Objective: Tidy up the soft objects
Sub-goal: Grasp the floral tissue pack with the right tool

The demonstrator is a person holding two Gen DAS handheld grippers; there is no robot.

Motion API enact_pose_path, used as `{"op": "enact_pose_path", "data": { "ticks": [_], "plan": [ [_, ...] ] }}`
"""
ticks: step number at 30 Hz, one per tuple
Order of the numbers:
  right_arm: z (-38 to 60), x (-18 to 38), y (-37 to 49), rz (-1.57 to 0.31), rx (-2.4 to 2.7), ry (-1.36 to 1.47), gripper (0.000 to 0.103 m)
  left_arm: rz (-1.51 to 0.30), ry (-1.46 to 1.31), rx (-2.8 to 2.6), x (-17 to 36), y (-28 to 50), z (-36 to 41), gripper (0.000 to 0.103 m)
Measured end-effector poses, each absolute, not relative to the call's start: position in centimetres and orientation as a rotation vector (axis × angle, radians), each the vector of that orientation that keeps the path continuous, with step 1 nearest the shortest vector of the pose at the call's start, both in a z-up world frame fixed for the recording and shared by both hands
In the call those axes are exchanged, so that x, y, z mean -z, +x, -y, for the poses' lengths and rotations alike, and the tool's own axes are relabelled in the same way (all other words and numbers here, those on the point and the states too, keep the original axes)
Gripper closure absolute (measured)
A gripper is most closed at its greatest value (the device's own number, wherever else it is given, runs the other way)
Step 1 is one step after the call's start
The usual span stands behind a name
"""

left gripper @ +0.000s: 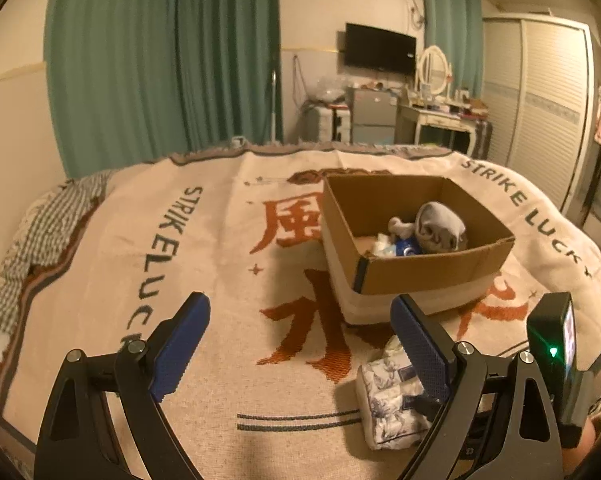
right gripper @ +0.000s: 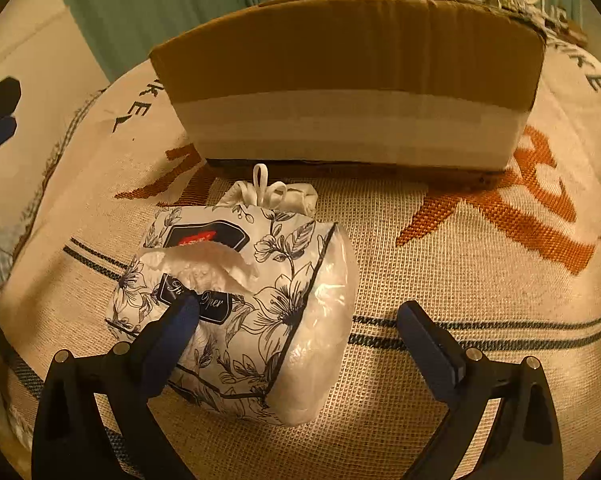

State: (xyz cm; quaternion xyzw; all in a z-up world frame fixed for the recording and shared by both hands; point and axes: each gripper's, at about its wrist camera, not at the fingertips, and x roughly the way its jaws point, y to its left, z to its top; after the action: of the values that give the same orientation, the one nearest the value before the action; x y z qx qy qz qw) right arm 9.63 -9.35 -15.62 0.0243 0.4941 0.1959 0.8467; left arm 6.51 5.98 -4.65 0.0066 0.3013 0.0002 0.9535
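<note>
So the floral tissue pack lies on the bed blanket just in front of the cardboard box. The right gripper has its jaws spread wide, left one touching the pack's top, right one well clear. The left gripper is spread too, holding nothing.

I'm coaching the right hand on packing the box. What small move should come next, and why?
Probably shift the right tongs slightly left, then close. They stand open around the floral tissue pack, but the pack sits off-centre: the left finger overlaps its top while the right finger is clear. The cardboard box lies just beyond.
</note>
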Motion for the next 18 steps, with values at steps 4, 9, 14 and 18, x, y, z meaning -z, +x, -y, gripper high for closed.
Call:
{"op": "enact_pose_path", "data": {
  "ticks": [4, 9, 14, 18],
  "plan": [
    [9.2, 14.9, 9.0, -1.04, -0.463, 0.066, 0.024, -0.615, 0.019, -0.022, 4.7, 6.0, -5.6, 0.01],
    [9.2, 13.5, 7.7, -0.995, -0.504, 0.074, 0.046, -0.632, -0.014, -0.038, 4.9, 5.6, -5.5, 0.01],
    [11.5, 10.7, 6.0, -0.915, -0.528, 0.116, 0.062, -0.63, -0.017, -0.073, 5.0, 5.3, -4.7, 0.01],
    [14.4, 8.1, 5.1, -0.83, -0.517, 0.141, 0.064, -0.651, -0.011, -0.061, 5.3, 5.7, -3.3, 0.01]
  ]
}}
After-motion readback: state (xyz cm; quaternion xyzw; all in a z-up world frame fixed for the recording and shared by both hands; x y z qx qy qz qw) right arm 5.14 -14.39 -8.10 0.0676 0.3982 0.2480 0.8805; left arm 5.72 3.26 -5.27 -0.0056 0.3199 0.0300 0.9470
